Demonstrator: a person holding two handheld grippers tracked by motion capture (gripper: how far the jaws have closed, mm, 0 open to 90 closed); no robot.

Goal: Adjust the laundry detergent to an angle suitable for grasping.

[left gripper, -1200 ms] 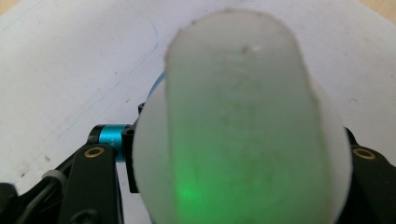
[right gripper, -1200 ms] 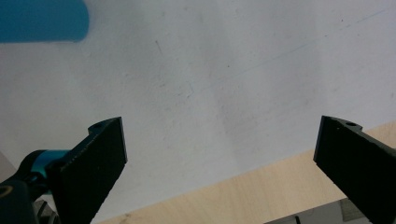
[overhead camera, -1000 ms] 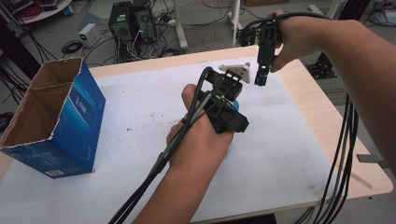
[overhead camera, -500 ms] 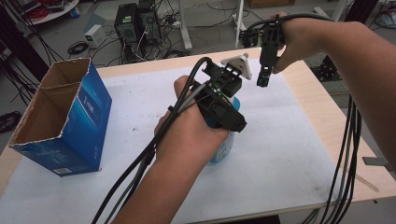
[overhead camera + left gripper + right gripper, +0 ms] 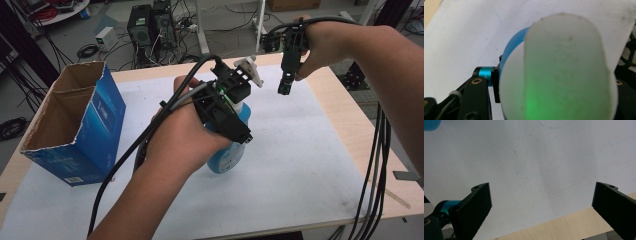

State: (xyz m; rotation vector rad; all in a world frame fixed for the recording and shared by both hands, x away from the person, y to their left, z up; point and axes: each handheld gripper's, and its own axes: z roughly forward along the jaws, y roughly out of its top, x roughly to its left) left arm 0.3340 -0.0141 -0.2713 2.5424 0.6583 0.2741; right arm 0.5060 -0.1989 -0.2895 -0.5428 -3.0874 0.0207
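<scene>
**A:** Two grippers up, one thing held. The left gripper (image 5: 235, 127) has its jaws clamped on a blue bottle (image 5: 227, 157), gripping near its white cap (image 5: 564, 72). The bottle hangs tilted over the middle of the white sheet (image 5: 300, 165). I can't tell whether its base touches the sheet.

**B:** And the right one?

**A:** The right gripper (image 5: 284, 90) hangs above the far side of the table (image 5: 360, 145), pointing down, jaws spread wide with nothing between them. In its own view there's just bare sheet (image 5: 536, 157) under it and a strip of wood edge (image 5: 564, 225).

**B:** Anything in the way?

**A:** Not much. A blue box (image 5: 75, 125) stands open-topped at the left of the sheet, well apart from the bottle, with clear sheet between them. The left gripper's cable (image 5: 125, 165) trails back along the forearm, and the right one's cables (image 5: 372, 165) hang down past the table's right edge. Past the far edge there's floor clutter, PC towers (image 5: 152, 25) and loose wires.

**B:** Left gripper view any use?

**A:** Barely, the cap sits blurry right up against the lens, tinted green.
</scene>
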